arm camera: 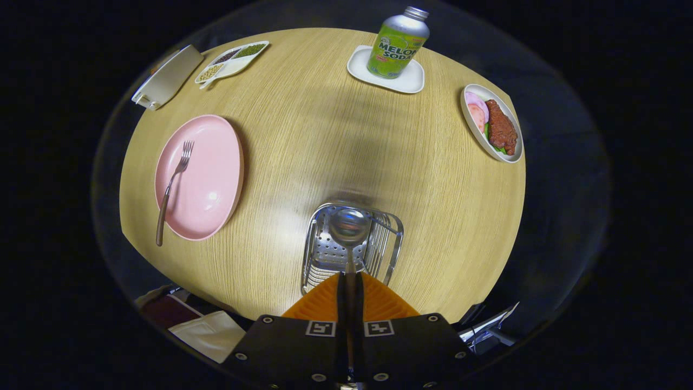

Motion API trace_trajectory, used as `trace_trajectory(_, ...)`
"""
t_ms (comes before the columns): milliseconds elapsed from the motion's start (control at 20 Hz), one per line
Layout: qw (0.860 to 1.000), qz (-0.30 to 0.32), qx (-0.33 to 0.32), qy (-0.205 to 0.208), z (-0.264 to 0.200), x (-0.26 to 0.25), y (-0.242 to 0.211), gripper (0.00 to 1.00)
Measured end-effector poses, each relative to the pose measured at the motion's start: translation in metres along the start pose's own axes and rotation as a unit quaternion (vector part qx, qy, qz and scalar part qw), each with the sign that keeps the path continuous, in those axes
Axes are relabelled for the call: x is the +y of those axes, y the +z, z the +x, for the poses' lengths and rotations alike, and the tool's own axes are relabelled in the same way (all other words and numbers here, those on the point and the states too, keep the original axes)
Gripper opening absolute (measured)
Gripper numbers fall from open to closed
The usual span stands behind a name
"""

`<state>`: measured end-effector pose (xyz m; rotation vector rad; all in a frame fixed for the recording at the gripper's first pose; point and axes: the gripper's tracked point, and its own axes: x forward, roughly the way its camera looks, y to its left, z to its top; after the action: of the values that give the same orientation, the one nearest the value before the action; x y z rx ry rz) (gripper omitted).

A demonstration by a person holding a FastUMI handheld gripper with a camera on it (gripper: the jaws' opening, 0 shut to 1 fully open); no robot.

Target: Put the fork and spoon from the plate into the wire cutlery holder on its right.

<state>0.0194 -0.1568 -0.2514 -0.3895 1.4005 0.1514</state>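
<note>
My gripper [350, 277] is shut on the thin handle of a metal spoon [350, 226]. The spoon's round bowl points ahead of the fingers and hangs over the open top of the wire cutlery holder [324, 254], which stands on the wooden table just beyond the fingertips. Left of the holder lies the pink plate [211, 184]. A fork [173, 184] with a brown handle rests on the plate's left side, tines pointing away, handle end sticking past the near rim.
A green soda bottle [398, 42] stands on a white tray [414, 81] at the far side. A dish of meat and sliced food [491, 130] sits far right. A divided dish [233, 59] and a white box [168, 78] lie far left.
</note>
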Motion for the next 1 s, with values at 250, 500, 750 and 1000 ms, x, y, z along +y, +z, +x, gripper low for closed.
trace_trajectory(250,1.0,0.007,-0.011,0.005,0.001,-0.003,0.006,0.11)
trace_trajectory(500,0.998,0.026,-0.049,0.018,-0.013,0.003,0.012,0.34)
trace_trajectory(750,0.993,0.05,-0.098,0.038,-0.041,0.017,0.014,1.0)
trace_trajectory(1000,0.982,0.089,-0.163,0.048,-0.076,0.036,0.019,1.0)
